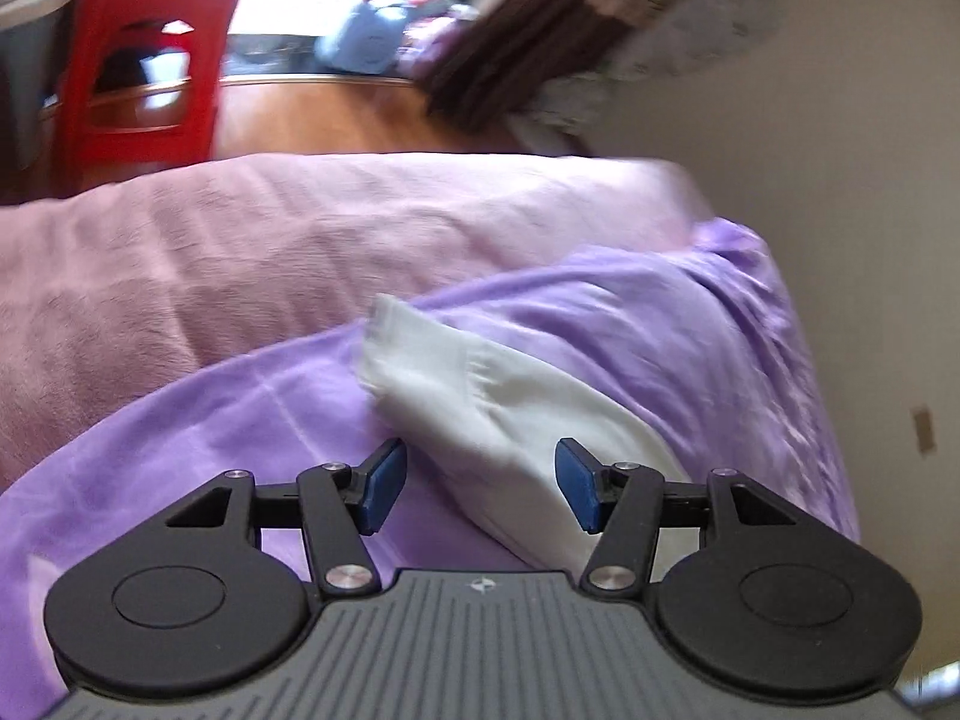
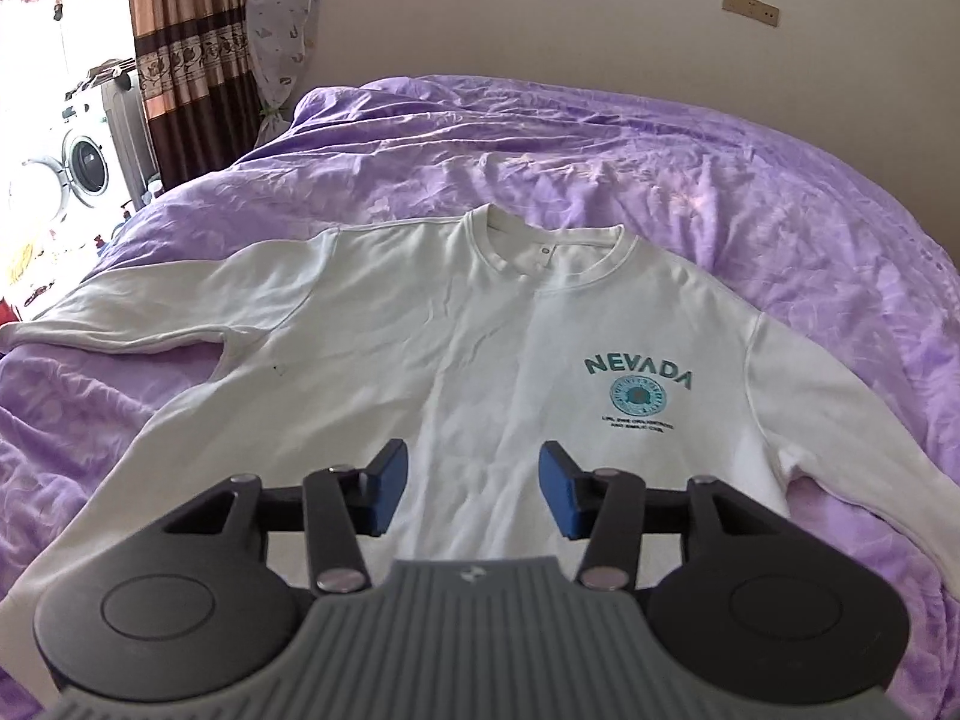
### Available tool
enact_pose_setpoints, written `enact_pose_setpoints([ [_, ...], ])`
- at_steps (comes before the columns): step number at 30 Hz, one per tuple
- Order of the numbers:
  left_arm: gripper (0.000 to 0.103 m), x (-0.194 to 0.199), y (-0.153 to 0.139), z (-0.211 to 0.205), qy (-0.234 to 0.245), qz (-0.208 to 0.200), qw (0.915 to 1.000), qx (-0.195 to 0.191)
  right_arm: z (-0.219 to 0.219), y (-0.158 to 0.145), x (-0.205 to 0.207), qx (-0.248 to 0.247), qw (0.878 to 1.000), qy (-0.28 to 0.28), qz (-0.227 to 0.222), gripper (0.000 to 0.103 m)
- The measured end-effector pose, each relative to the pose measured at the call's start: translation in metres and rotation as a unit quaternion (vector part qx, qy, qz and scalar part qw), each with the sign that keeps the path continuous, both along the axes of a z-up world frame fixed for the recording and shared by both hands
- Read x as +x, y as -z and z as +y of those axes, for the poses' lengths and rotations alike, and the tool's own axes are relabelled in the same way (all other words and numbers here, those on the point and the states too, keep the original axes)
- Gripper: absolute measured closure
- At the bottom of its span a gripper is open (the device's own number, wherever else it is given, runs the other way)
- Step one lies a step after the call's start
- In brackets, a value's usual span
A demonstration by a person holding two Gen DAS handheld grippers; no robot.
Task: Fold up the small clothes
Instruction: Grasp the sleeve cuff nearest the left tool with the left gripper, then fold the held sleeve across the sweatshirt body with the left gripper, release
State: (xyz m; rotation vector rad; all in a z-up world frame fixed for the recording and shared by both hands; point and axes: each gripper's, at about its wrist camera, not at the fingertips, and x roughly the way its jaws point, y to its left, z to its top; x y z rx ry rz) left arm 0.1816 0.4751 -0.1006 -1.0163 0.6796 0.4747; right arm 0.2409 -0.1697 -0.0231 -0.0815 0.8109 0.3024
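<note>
On purple bedding (image 2: 690,168) lies a white sweatshirt (image 2: 420,348).

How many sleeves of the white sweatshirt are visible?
2. One sleeve stretches out to the picture's left across the purple bedding; the other runs down the right. The left wrist view shows one cuff.

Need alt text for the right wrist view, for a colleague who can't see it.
A white sweatshirt printed NEVADA lies flat, face up, sleeves spread, on a purple bedspread. The open right gripper hovers over its lower front, holding nothing.
</note>
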Motion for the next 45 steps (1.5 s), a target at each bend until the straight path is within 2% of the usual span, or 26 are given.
enact_pose_setpoints([
  [2,0.039,0.003,0.011,0.006,-0.022,0.009,0.9997,-0.009,0.002,0.005,0.005,-0.001,1.000,0.000,0.002,0.053],
  [3,0.044,0.003,0.014,0.009,-0.026,0.008,0.9995,-0.014,0.003,0.007,0.006,-0.004,1.000,0.002,0.002,0.053],
  [5,0.067,0.004,0.014,0.009,-0.031,0.007,0.9995,-0.007,0.005,0.014,0.011,-0.013,1.000,0.008,0.005,0.053],
  [6,0.074,0.004,0.010,0.008,-0.031,0.007,0.9995,0.003,0.005,0.018,0.015,-0.018,1.000,0.011,0.009,0.053],
  [8,0.096,0.004,-0.003,0.003,-0.026,0.000,0.9993,0.026,0.004,0.026,0.021,-0.023,0.999,0.019,0.020,0.053],
  [10,0.096,0.007,-0.023,-0.009,-0.008,-0.021,0.9978,0.062,0.002,0.033,0.028,-0.029,0.999,0.029,0.031,0.060],
  [12,0.096,0.009,-0.053,-0.032,0.023,-0.042,0.9908,0.127,0.002,0.039,0.034,-0.032,0.998,0.031,0.039,0.065],
  [14,0.096,0.014,-0.086,-0.066,0.067,-0.062,0.9773,0.191,0.003,0.042,0.037,-0.038,0.998,0.023,0.038,0.070],
  [16,0.096,0.024,-0.119,-0.108,0.116,-0.083,0.9624,0.231,0.005,0.044,0.038,-0.044,0.999,0.011,0.026,0.070],
  [19,0.096,0.041,-0.162,-0.185,0.186,-0.109,0.9269,0.307,0.002,0.043,0.038,-0.030,0.999,0.000,0.016,0.070],
  [21,0.096,0.055,-0.183,-0.237,0.231,-0.126,0.9046,0.335,-0.003,0.041,0.038,-0.002,1.000,-0.008,0.018,0.071],
  [23,0.096,0.068,-0.197,-0.292,0.274,-0.137,0.8846,0.352,-0.007,0.036,0.038,0.018,0.999,-0.023,0.018,0.076],
  [25,0.096,0.080,-0.199,-0.340,0.309,-0.139,0.8680,0.363,-0.010,0.030,0.037,0.019,0.999,-0.028,0.012,0.076],
  [29,0.096,0.097,-0.165,-0.426,0.380,-0.124,0.8369,0.373,-0.023,0.023,0.038,0.023,1.000,-0.010,0.010,0.076],
  [31,0.096,0.105,-0.131,-0.460,0.419,-0.103,0.8184,0.379,-0.034,0.025,0.039,0.046,0.999,0.003,0.023,0.075],
  [33,0.096,0.113,-0.093,-0.486,0.459,-0.071,0.8063,0.367,-0.045,0.031,0.038,0.067,0.997,0.015,0.036,0.075],
  [36,0.096,0.112,-0.046,-0.500,0.501,-0.035,0.7958,0.338,-0.055,0.042,0.035,0.089,0.994,0.028,0.050,0.075],
  [37,0.096,0.115,-0.033,-0.500,0.517,-0.024,0.7953,0.315,-0.057,0.046,0.034,0.096,0.993,0.033,0.057,0.075],
  [39,0.094,0.117,-0.017,-0.492,0.540,-0.015,0.8003,0.261,-0.062,0.055,0.034,0.113,0.990,0.041,0.073,0.074],
  [42,0.083,0.118,-0.012,-0.480,0.560,-0.018,0.8013,0.209,-0.062,0.064,0.035,0.130,0.986,0.045,0.090,0.061],
  [44,0.073,0.116,-0.020,-0.471,0.573,-0.023,0.7959,0.193,-0.060,0.066,0.038,0.139,0.985,0.042,0.096,0.058],
  [45,0.070,0.113,-0.025,-0.468,0.576,-0.031,0.7927,0.198,-0.058,0.066,0.040,0.146,0.983,0.041,0.103,0.057],
])
